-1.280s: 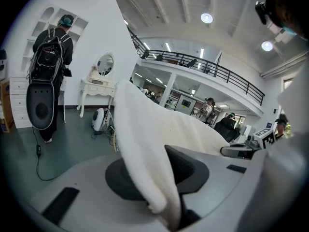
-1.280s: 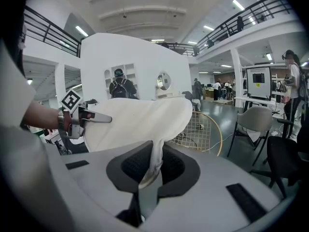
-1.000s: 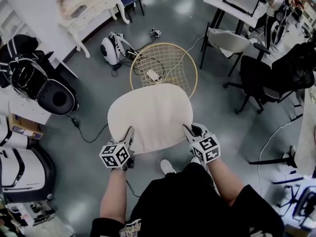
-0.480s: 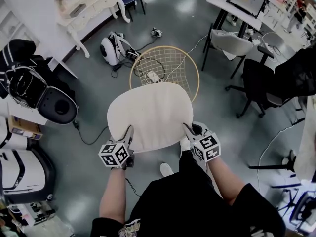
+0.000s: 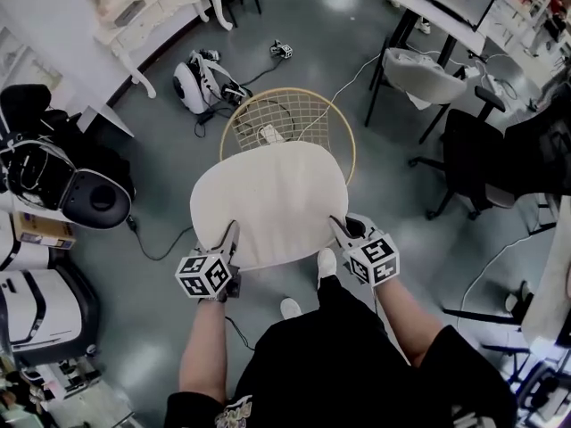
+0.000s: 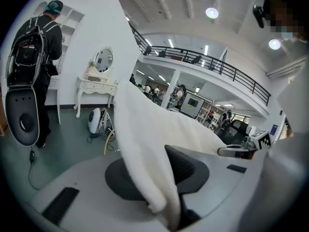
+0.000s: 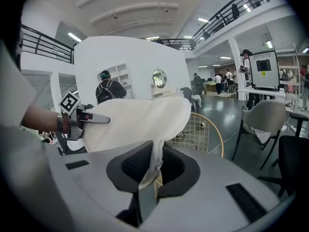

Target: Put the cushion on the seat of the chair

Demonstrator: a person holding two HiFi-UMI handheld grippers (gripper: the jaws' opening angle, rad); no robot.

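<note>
A cream seat cushion [image 5: 269, 203] hangs flat in the air between both grippers. My left gripper [image 5: 231, 236] is shut on the cushion's near left edge, its fabric [image 6: 149, 173] pinched between the jaws. My right gripper [image 5: 338, 231] is shut on the near right edge [image 7: 155, 166]. Beyond the cushion stands the round wire chair [image 5: 303, 119] with a yellow rim; the cushion overlaps its near rim in the head view. In the right gripper view the wire chair [image 7: 203, 132] shows just past the cushion.
Cables and a white power strip [image 5: 268, 134] lie on the floor under the wire chair. A white device [image 5: 192, 83] lies left of it. Black office chairs [image 5: 473, 154] and a desk [image 5: 446, 16] stand right; a white dressing table [image 5: 147, 12] far left. A person with a backpack [image 6: 36, 57] stands by shelves.
The cushion and both grippers have moved forward toward the wire chair, which now sits closer and partly under the cushion's far edge. Both grips are unchanged.
</note>
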